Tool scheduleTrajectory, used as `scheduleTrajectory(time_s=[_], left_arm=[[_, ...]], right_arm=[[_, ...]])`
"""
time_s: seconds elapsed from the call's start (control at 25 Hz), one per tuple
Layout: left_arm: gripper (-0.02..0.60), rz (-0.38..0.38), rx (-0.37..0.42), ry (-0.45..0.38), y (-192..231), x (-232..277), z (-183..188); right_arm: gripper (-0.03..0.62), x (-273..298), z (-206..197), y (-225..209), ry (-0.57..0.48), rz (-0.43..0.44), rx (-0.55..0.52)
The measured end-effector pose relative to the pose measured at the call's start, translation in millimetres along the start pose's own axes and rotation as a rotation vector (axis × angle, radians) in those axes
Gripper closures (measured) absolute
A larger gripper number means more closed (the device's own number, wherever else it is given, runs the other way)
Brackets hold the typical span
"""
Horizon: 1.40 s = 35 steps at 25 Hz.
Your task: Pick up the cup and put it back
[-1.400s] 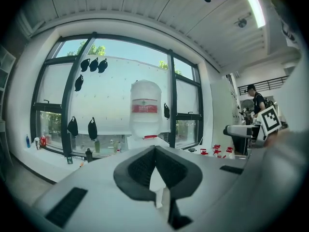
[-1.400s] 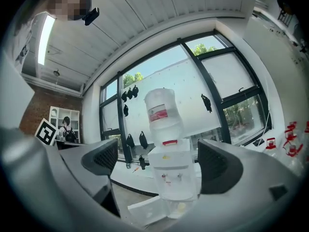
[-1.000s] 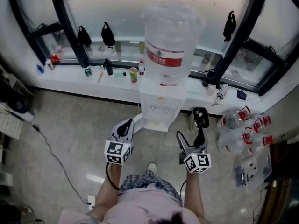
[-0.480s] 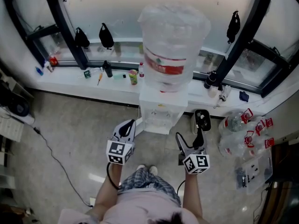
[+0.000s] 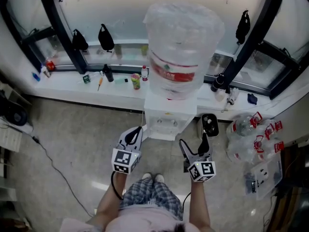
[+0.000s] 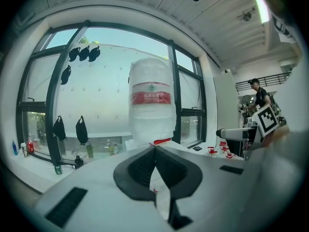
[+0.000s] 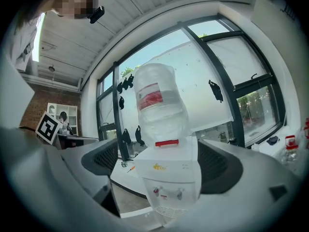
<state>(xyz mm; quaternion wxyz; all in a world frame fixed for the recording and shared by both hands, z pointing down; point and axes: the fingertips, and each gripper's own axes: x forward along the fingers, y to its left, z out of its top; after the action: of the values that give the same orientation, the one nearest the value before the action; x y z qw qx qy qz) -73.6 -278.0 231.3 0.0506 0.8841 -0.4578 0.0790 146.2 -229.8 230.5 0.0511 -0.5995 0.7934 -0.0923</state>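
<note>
- Approach: left claw (image 5: 133,135) and right claw (image 5: 194,147) now nearer water dispenser (image 5: 170,121) (pickup not begun, I judge).
- Left claw pressed together; right claw spread, empty.

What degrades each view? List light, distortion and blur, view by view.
Head view: backlight washes out the window, the bottle top is nearly blown out, and the corners darken. Left gripper view: fisheye bows the frame, the corners are black, and the near left gripper looks soft. Right gripper view: same bowing; the dispenser is sharp, the right gripper blurred.
</note>
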Motion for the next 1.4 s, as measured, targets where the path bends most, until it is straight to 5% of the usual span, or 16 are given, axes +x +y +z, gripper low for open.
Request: scheduleTrajectory(time_s=[0.36, 0.6, 1.4], left_arm=[[0.557, 0.026, -0.003, -0.009, 6.2, 40.4, -56.1], [0.557, 0.044, 0.011, -0.04, 2.4, 73.8, -126.9], [0.557, -0.055, 0.059, -0.052, 3.5, 199.8, -551.7]], right_arm=[[0.088, 24.0, -51.2, -29.0, 0.006, 0.027, -0.03], [0.088, 38.4, -128.3, -63.4, 0.007, 0.063, -0.06], [0.088, 83.0, -572.6, -163.2, 0.047, 0.14, -0.076]])
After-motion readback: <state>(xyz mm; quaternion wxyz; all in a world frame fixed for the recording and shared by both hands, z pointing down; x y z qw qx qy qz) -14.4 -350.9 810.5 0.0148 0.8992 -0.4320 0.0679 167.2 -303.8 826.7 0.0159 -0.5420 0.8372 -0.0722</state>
